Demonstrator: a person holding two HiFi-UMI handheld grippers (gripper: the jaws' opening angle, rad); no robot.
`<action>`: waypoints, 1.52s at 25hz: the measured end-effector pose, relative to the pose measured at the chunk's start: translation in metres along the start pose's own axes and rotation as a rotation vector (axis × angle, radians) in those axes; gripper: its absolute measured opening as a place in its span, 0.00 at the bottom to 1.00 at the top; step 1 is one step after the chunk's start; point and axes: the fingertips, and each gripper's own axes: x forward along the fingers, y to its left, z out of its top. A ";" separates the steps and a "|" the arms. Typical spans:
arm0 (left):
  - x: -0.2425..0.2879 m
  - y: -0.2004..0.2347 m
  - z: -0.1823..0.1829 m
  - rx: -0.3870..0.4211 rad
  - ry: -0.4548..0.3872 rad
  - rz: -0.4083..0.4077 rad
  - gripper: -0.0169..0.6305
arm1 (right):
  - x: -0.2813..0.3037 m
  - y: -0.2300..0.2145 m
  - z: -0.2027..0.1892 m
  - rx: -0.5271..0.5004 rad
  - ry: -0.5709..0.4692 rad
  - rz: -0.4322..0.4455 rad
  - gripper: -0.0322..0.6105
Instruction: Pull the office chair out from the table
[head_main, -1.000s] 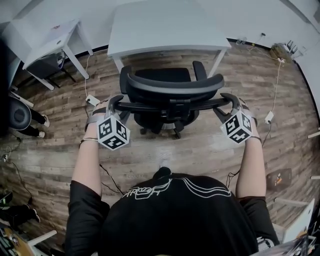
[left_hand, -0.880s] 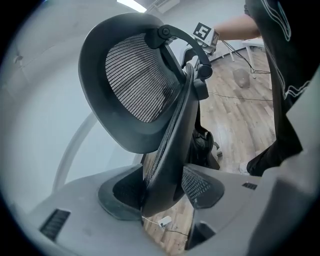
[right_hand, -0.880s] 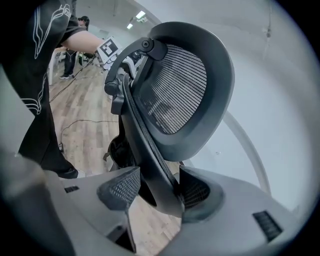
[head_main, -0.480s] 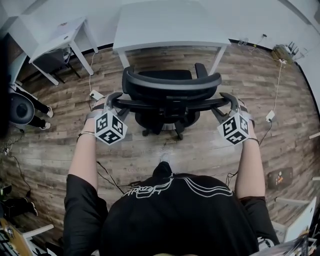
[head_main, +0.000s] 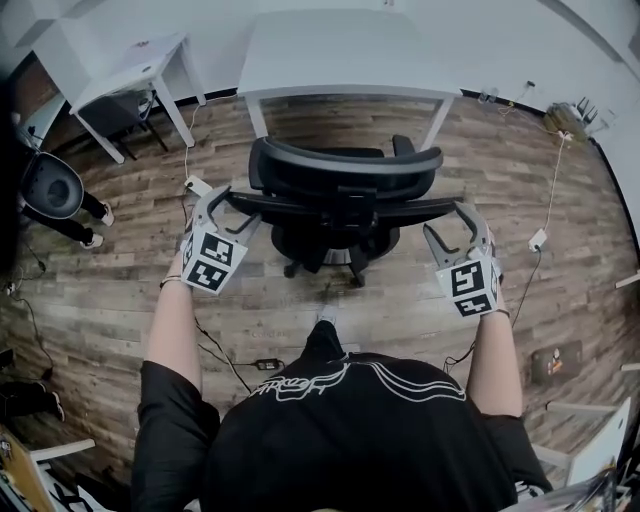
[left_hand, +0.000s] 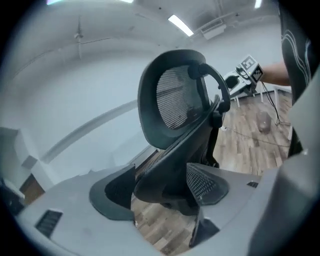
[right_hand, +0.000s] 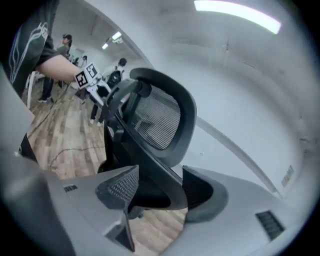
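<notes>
– While both pairs of fingers are opening, where is the chair (head_main: 345, 190)?
– On the floor (head_main: 300, 310), clear of the tabletop (head_main: 345, 60), with its back toward the person. I'd judge the pull about done.
– And what lies between the fingers?
– The back bar (head_main: 340, 210). Its long axis runs side to side. One end sits inside the left gripper (head_main: 228, 208), the other inside the right gripper (head_main: 457, 222). Each gripper is equally near its own end.
– Gripped?
– No. In the left gripper view the fingers (left_hand: 205, 182) stand wide, with the bar end loose between them. The right gripper view shows the same of its fingers (right_hand: 120, 187).
– So the coming move?
– Likely straight back toward the person, away from the bar. Going sideways would catch a bar end on a finger.
– Containers?
– None in play.
</notes>
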 end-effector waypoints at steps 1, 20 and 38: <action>-0.009 0.001 0.003 -0.041 -0.018 0.013 0.49 | -0.008 0.005 0.008 0.037 -0.024 0.020 0.48; -0.159 -0.164 0.144 -0.796 -0.525 -0.427 0.11 | -0.147 0.121 0.118 0.664 -0.443 0.541 0.21; -0.310 -0.187 0.080 -0.768 -0.473 -0.529 0.04 | -0.239 0.264 0.197 0.687 -0.435 0.669 0.11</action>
